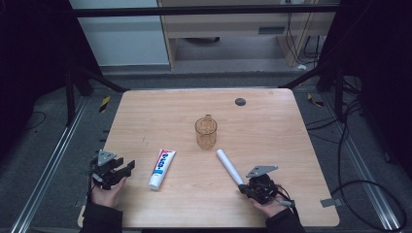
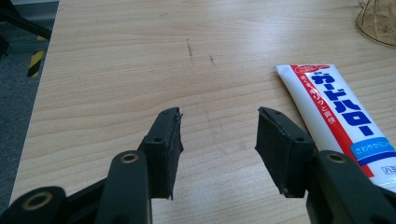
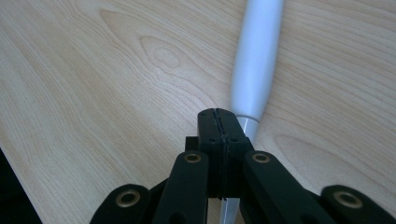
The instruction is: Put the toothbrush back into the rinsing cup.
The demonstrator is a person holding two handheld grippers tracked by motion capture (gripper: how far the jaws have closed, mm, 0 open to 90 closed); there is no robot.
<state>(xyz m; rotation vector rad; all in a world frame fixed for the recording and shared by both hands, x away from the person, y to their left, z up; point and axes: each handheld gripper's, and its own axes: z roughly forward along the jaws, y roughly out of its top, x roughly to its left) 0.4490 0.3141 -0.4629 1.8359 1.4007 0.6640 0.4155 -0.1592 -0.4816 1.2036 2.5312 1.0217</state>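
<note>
So the biggest thing here is the light wood worktop (image 1: 272, 121), roughly square, sitting on a grey floor with a black frame around it. There's a small dark round spot (image 1: 240, 101) near its far edge, right of centre.

Next down in size: a clear amber-tinted mug (image 1: 206, 132) stands upright about mid-worktop, handle pointing to the far side. Near and a bit left of it lies a white toothpaste tube (image 1: 161, 168) with red and blue print, lying flat, cap end toward the near edge. To the right of the mug there's a slim white cylinder (image 1: 229, 166), lying diagonally, its far end just near-right of the mug and its near end running down to the right gripper.

The left gripper (image 1: 127, 167) is at the near-left corner, held in a hand (image 1: 108, 194). Its jaws are spread wide with bare wood between them. In the left gripper view the tube (image 2: 341, 116) lies just outside the right-hand jaw, beside it and not between the two, and the mug's base (image 2: 379, 21) peeks in at the top right corner.

The right gripper (image 1: 241, 186) is near-right, also in a hand (image 1: 269, 206). In the right gripper view its jaws are pressed together, pads meeting with no gap. The cylinder (image 3: 256, 60) runs away from them, and its near end passes under the jaw tips, slightly to their right. Can't tell whether they actually touch it.
</note>
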